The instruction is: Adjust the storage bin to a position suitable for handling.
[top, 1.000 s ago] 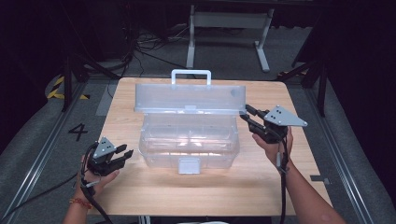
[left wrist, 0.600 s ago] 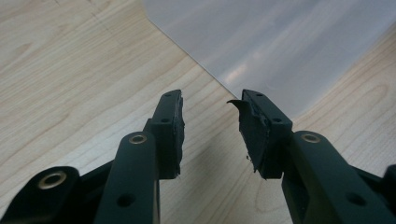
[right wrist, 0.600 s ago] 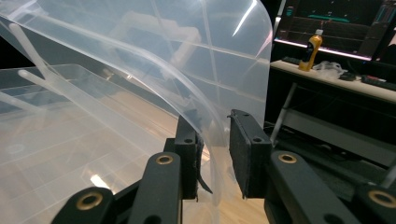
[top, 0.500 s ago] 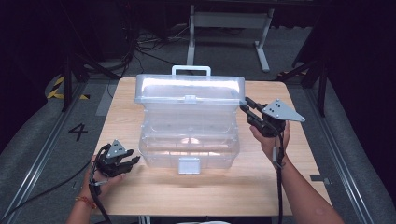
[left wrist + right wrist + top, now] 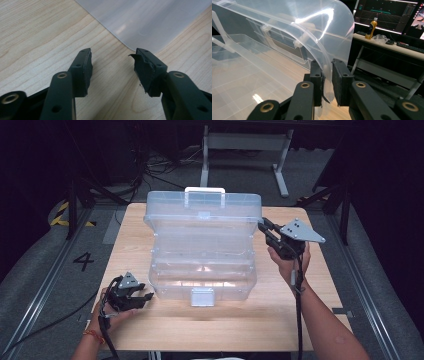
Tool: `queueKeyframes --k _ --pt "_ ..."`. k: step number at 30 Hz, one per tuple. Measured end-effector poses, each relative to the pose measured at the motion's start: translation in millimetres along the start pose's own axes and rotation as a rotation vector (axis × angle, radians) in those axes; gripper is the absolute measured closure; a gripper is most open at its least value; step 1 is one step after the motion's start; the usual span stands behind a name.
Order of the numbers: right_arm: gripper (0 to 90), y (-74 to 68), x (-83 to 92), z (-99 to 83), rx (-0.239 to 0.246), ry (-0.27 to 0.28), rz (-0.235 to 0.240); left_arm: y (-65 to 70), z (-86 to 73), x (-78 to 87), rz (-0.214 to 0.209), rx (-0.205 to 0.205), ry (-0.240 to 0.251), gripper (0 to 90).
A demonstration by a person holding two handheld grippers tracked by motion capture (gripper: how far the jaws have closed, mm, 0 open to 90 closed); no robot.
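Right gripper point(image 5: 327, 82): we see its two black jaws pinching the curved edge of the clear plastic lid point(image 5: 202, 212); they have just been closing further, with the lid's thin wall between the pads.
Why it holds there: we judge the pinch at the lid's right end lets the hand swing the lid about its hinge, since that corner is the free edge nearest this hand.
Right hand pose: in the high view the right gripper point(image 5: 267, 231) sits right of centre, pointing toward the upper left of the frame, with the forearm rising from the lower right corner.
Left gripper point(image 5: 113, 66): its jaws stand spread with only bare wood between them; they have just been opening, and nothing is held.
Why it sits there: we judge it is resting off duty or readying to steady the base.
Left hand pose: in the high view the left gripper point(image 5: 131, 296) lies low at the lower left, just beside the box's front left corner, jaws aimed right.
Box: the large transparent plastic storage box point(image 5: 202, 270) stands in the middle of the frame, its lid raised at the back, a white handle point(image 5: 204, 195) on top and a pale front latch point(image 5: 202, 296) at its lower edge.
Table: the light wooden tabletop point(image 5: 225, 325) bears the box squarely, leaving room for both hands.
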State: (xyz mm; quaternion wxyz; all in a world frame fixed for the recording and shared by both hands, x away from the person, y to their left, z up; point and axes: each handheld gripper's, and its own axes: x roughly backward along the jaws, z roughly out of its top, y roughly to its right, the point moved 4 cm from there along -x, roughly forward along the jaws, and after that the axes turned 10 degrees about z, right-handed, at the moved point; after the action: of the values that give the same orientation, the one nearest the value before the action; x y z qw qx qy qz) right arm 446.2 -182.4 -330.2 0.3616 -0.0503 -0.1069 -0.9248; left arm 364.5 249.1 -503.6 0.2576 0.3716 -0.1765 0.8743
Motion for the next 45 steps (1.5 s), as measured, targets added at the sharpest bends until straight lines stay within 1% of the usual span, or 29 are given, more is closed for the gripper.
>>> queueKeyframes --k 1,2,3,4,6,9,12,14,17,27,30,33,34,45 --pt "79.6 0.9 -0.6 0.6 -0.003 -0.001 0.000 -0.5 0.0 -0.2 0.007 -0.008 0.007 46.8" --pt "79.6 2.1 -1.5 1.5 -0.005 -0.003 0.002 0.8 -0.5 -0.5 0.001 0.002 0.010 44.5" --pt "79.6 3.5 -2.3 2.1 -0.001 -0.003 0.001 1.7 -1.1 -1.1 0.003 -0.006 0.020 42.5" --pt "79.6 4.2 -3.1 2.9 -0.005 -0.003 0.003 3.1 -1.9 -1.7 0.001 0.009 0.032 41.1" --pt "79.7 6.1 -5.0 4.4 0.002 -0.006 -0.001 2.8 -4.9 -1.8 0.005 0.004 0.065 39.4" --pt "79.9 8.6 -8.1 6.5 0.001 -0.005 -0.008 3.3 -6.4 -0.6 0.002 0.016 0.060 38.7" --pt "80.5 10.5 -10.4 7.9 0.012 -0.003 -0.017 2.8 -6.4 -0.6 0.004 0.010 0.060 38.6" --pt "81.3 13.8 -13.1 9.1 0.008 -0.001 -0.023 2.7 -6.4 -0.5 0.003 0.008 0.059 38.6" --pt "82.0 14.6 -14.2 9.9 0.010 -0.002 -0.029 2.6 -6.3 -0.6 0.003 0.005 0.062 38.6" --pt "83.5 15.8 -17.3 11.3 -0.005 0.004 -0.049 2.2 -6.2 -0.7 0.004 0.003 0.063 38.6" --pt "83.9 17.2 -18.0 11.1 -0.024 0.009 -0.050 1.9 -6.2 -0.5 0.006 0.001 0.060 38.5" --pt "84.0 17.0 -19.3 11.5 -0.022 0.012 -0.057 1.7 -6.2 -0.4 0.007 -0.002 0.059 38.5" --pt "84.2 17.3 -20.0 11.9 -0.025 0.010 -0.061 2.2 -6.2 -0.5 0.005 0.003 0.060 38.6" --pt "84.7 21.4 -24.5 15.2 -0.031 -0.005 -0.067 2.1 -6.2 -0.7 0.004 0.003 0.063 38.5"
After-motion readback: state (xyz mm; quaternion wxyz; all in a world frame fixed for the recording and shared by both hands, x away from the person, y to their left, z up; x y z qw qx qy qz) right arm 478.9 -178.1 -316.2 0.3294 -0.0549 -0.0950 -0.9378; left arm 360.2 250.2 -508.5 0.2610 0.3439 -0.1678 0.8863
